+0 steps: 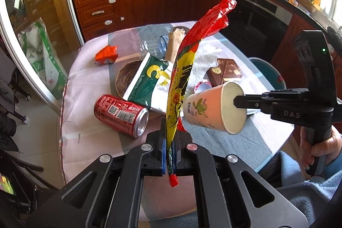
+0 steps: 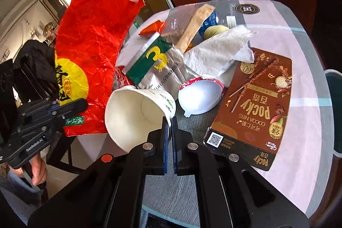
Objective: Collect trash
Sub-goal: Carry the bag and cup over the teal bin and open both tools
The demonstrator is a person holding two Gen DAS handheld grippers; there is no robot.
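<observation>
A long red and yellow snack wrapper (image 1: pixel 181 82) stands up edge-on from my left gripper (image 1: pixel 171 134), whose pads are shut on its lower end. The right wrist view shows that wrapper (image 2: pixel 92 35) broadside, held by the left gripper (image 2: pixel 83 105) at the left. My right gripper (image 2: pixel 170 121) is shut on the rim of a white paper cup (image 2: pixel 132 114), which is tipped on its side above the table. From the left wrist view the cup (image 1: pixel 205 108) hangs on the right gripper (image 1: pixel 237 100), one finger inside its mouth. A red soda can (image 1: pixel 120 114) lies on the tablecloth.
On the round table (image 2: pixel 303 82) lie a brown Pocky box (image 2: pixel 256 104), white tissue (image 2: pixel 218 52), a white plastic lid (image 2: pixel 201 97), a green snack bag (image 2: pixel 154 59), an orange packet (image 1: pixel 106 55) and a clear bottle (image 1: pixel 151 46). A teal bin (image 2: pixel 335 110) stands off the right edge.
</observation>
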